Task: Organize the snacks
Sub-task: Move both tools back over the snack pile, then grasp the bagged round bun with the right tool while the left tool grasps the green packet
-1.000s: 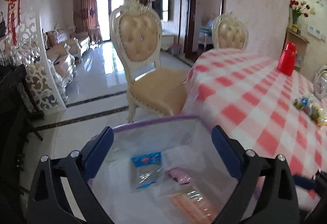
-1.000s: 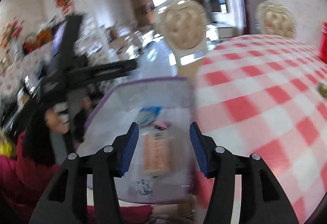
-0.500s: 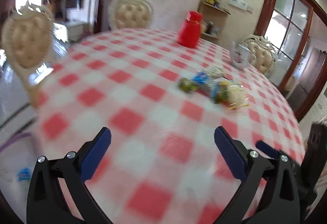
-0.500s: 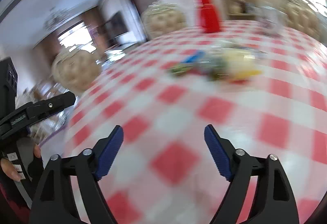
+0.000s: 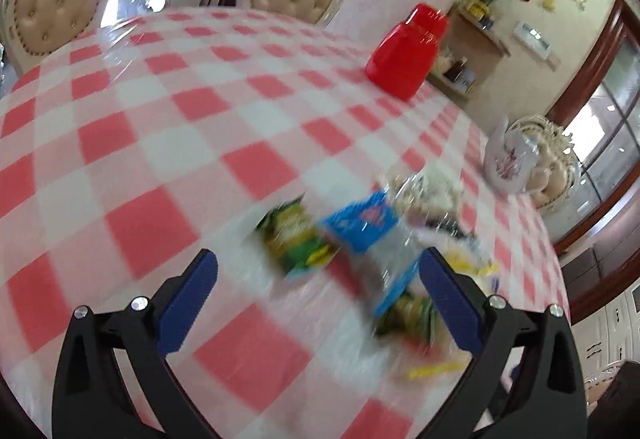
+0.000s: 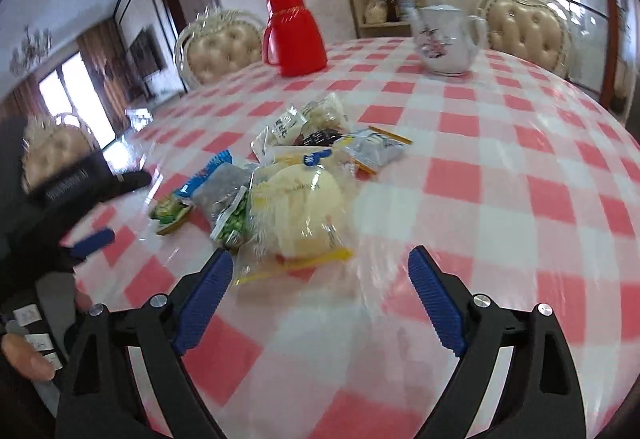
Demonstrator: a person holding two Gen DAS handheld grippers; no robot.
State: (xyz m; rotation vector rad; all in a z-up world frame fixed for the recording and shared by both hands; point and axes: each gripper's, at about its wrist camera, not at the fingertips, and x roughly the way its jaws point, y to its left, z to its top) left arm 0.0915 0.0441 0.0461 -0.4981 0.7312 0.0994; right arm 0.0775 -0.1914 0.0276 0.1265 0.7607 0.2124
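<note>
Both my grippers are wide open with nothing in them, left and right. The snacks sit in a loose pile just ahead of both. They're light, crinkly, slippery wrappers, so I'd pinch a sealed edge. The bun closest to my right fingers looks soft, so I'd grab its yellow seam, not the middle. No bag or bin shows here, only a red jug and teapot way beyond the pile.

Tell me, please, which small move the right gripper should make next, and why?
Probably ease the open right gripper forward and down onto the pale yellow bun packet: it is the nearest snack in the pile, just ahead of the empty jaws.
</note>
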